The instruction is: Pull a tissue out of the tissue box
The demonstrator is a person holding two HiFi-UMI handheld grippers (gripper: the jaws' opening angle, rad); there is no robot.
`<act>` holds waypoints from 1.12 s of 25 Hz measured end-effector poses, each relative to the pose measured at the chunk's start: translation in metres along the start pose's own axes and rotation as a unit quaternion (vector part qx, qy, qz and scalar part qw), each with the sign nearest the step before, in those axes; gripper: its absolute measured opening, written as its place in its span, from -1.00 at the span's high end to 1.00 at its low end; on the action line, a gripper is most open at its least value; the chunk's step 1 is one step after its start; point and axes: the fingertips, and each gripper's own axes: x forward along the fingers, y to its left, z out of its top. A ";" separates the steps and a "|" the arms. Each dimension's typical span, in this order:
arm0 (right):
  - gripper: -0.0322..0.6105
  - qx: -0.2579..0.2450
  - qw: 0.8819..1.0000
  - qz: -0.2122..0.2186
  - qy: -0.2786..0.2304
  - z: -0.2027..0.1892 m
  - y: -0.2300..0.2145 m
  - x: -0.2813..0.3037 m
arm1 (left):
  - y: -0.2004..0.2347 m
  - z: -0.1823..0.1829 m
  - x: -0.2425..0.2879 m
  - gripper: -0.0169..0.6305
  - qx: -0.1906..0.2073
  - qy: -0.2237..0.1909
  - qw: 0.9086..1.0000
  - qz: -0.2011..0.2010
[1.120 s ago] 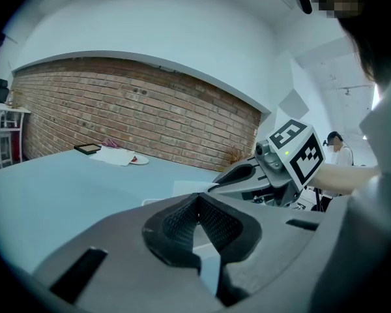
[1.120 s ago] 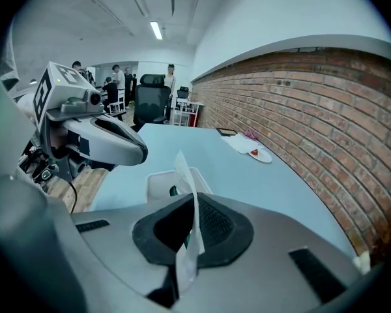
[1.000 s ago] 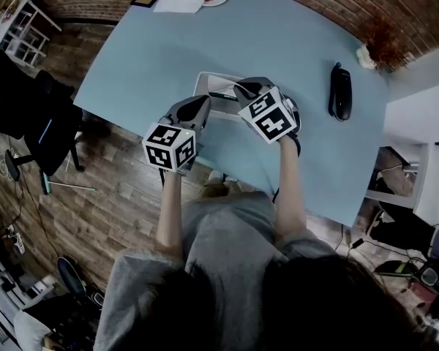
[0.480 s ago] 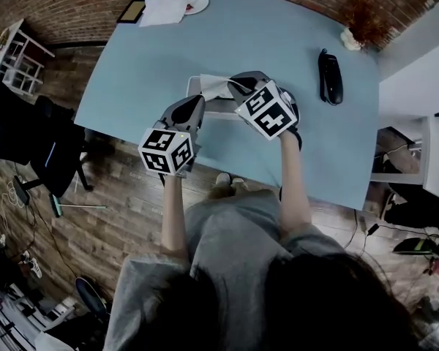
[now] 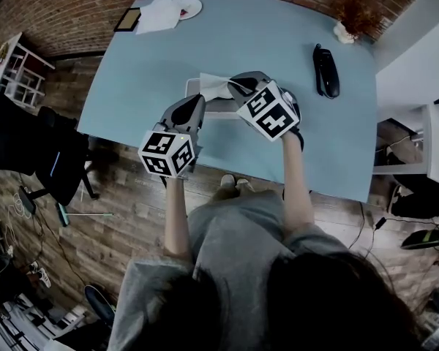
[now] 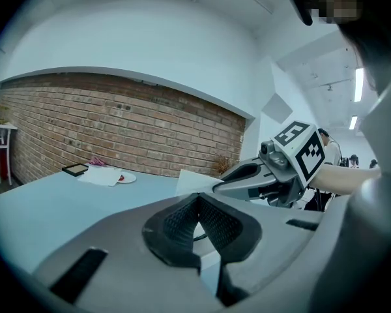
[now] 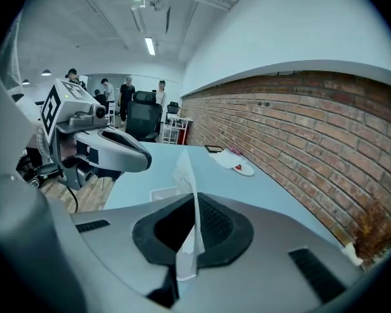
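The white tissue box (image 5: pixel 194 86) lies on the blue table (image 5: pixel 154 72) just ahead of both grippers. My right gripper (image 5: pixel 236 86) is shut on a white tissue (image 5: pixel 215 85) that stretches up and left from its tips above the box. In the right gripper view the tissue (image 7: pixel 184 171) stands up between the closed jaws (image 7: pixel 195 199), and the box (image 7: pixel 158 193) shows below. My left gripper (image 5: pixel 197 102) hovers at the box's near left corner. Its jaws (image 6: pixel 197 198) meet at the tips with nothing seen between them. It looks across at the right gripper (image 6: pixel 219 186) and the tissue (image 6: pixel 191 182).
A black handset (image 5: pixel 325 70) lies at the table's far right, with a dried plant (image 5: pixel 349 17) behind it. Papers and a plate (image 5: pixel 164 12) and a dark tablet (image 5: pixel 128 19) sit at the far left corner. A dark chair (image 5: pixel 29 152) stands left of the table.
Both grippers have risen a little. The tissue, barely visible a second ago, now stands out as a white sheet drawn up from the box by the right gripper.
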 end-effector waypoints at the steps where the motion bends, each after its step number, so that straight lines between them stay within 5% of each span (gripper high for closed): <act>1: 0.89 0.000 1.000 -0.001 -0.001 0.000 0.000 -0.001 | -0.001 0.001 0.000 0.94 0.001 -0.001 1.000 0.000; 19: 0.89 0.041 0.996 -0.013 -0.081 0.018 -0.010 -0.041 | -0.026 0.026 -0.002 0.94 0.025 -0.024 0.999 -0.010; 28: 0.89 0.068 0.990 0.023 -0.124 0.025 -0.009 -0.070 | -0.036 0.045 -0.016 0.94 0.048 -0.044 0.998 -0.007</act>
